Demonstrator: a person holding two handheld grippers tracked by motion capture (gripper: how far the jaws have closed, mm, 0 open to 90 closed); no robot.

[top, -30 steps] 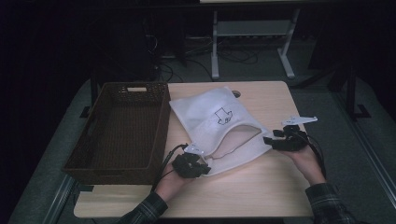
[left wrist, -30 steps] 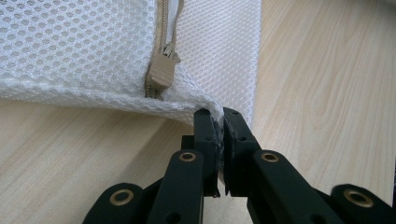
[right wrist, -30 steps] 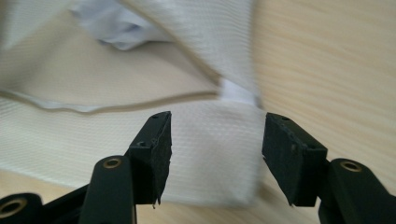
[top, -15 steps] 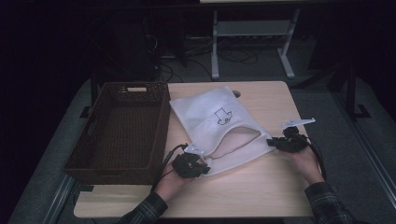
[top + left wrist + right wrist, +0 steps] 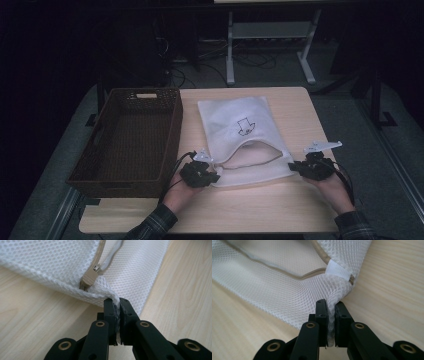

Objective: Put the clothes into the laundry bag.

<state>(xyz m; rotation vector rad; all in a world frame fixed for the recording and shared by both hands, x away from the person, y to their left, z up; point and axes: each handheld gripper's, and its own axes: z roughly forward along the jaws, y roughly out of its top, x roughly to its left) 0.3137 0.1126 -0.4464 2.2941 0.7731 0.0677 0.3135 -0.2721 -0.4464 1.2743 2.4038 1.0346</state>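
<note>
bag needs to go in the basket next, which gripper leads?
Probably left. The left gripper pinches the bag corner right beside the basket; the right gripper holds the far corner.

Mesh bag (image 5: 62, 267) cut off by the top and side edges of both gripper views; mouth interior lost in shadow from the high view. Small printed mark (image 5: 245, 127) on the bag too small to read. Corner mesh hidden between the closed jaws of left gripper (image 5: 117, 302) and right gripper (image 5: 331, 305). Zipper pull (image 5: 90, 275) half buried under a fold. Sleeves (image 5: 150, 226) cropped at the bottom edge
</note>
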